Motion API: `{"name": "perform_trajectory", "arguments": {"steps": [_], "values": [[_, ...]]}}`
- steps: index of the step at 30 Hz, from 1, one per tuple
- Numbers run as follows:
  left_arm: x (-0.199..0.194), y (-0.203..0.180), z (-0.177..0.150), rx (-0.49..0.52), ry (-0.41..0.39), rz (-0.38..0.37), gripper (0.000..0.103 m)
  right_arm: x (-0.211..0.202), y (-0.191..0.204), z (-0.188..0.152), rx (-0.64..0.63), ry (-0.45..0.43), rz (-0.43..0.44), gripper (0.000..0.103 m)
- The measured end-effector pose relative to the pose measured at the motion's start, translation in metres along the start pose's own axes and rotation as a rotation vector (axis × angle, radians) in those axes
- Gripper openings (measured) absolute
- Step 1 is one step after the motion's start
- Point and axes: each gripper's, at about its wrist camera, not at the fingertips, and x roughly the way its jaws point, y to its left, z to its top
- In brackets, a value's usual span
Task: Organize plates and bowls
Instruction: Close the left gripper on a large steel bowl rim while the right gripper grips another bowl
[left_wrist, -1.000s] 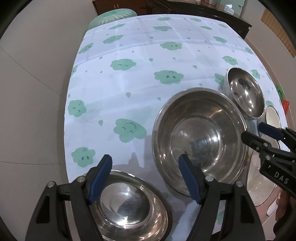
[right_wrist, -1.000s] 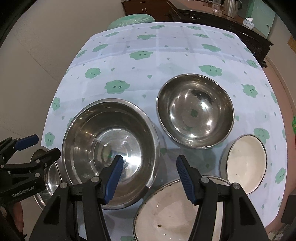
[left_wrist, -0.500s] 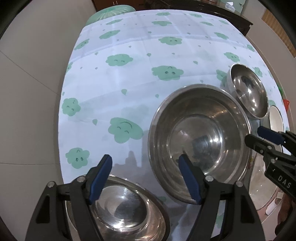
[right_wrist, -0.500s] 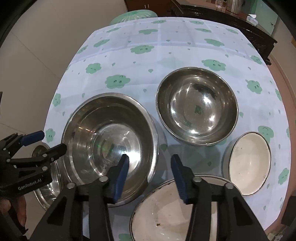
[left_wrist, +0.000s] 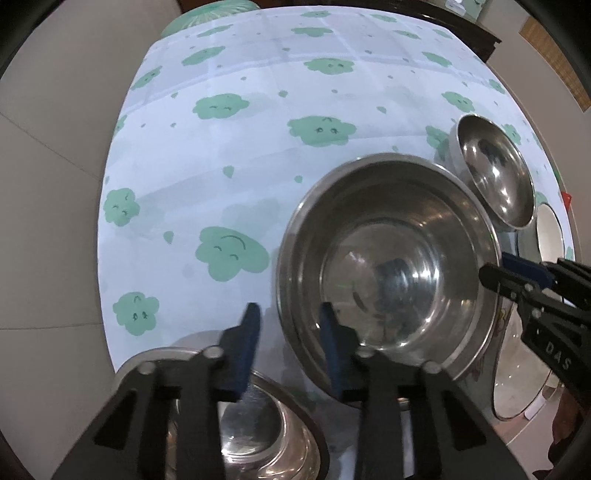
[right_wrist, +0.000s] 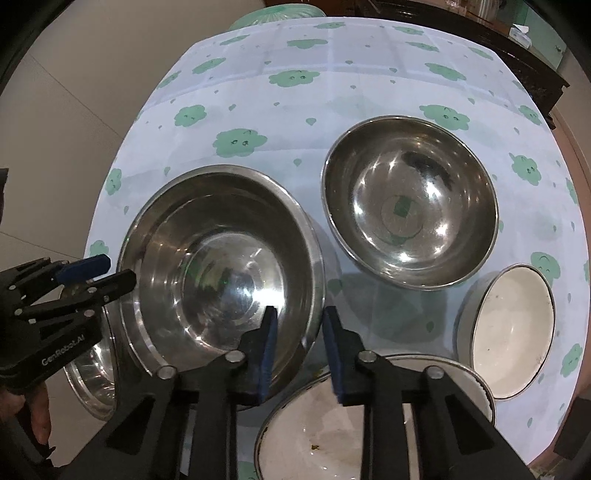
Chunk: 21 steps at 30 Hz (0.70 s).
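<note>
Both grippers straddle the rim of the large steel mixing bowl (right_wrist: 221, 266), one on each side. Our right gripper (right_wrist: 299, 339) has its blue pads narrowed with the bowl's near-right wall running between them; a sliver of gap shows on either side, so we judge it not yet clamped. Our left gripper (left_wrist: 288, 339) stands likewise, one pad inside the bowl and one outside its near-left wall, jaws part-way apart and not pressing.

This bowl sits on the cloud-print tablecloth (right_wrist: 332, 85), near the table's front edge. Beyond it to the right sits a medium steel bowl (right_wrist: 410, 203), close by but not touching. A small white enamel bowl (right_wrist: 513, 328) lies at the right edge, a larger white enamel basin (right_wrist: 332, 424) sits under our right gripper, and a smaller steel bowl (left_wrist: 240, 424) sits below our left gripper.

We judge the step in hand to be grasping the big bowl two-handed, early in the sorting, since nothing is nested yet. Next, both pairs of pads need to pinch the thin wall firmly and together, then lift level; steel is slippery, and an uneven squeeze could tip the bowl.
</note>
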Motion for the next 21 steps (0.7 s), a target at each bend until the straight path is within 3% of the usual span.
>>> {"name": "perform_trajectory", "arguments": {"steps": [5, 21], "values": [[0.0003, -0.001, -0.0008, 0.01, 0.002, 0.015, 0.014, 0.0015, -0.0009, 0.0025, -0.004, 0.002, 0.0, 0.02], [-0.0014, -0.0052, 0.0002, 0.022, -0.005, 0.099, 0.013, 0.0005, 0.0004, 0.0049, -0.013, -0.017, 0.018, 0.018]]}}
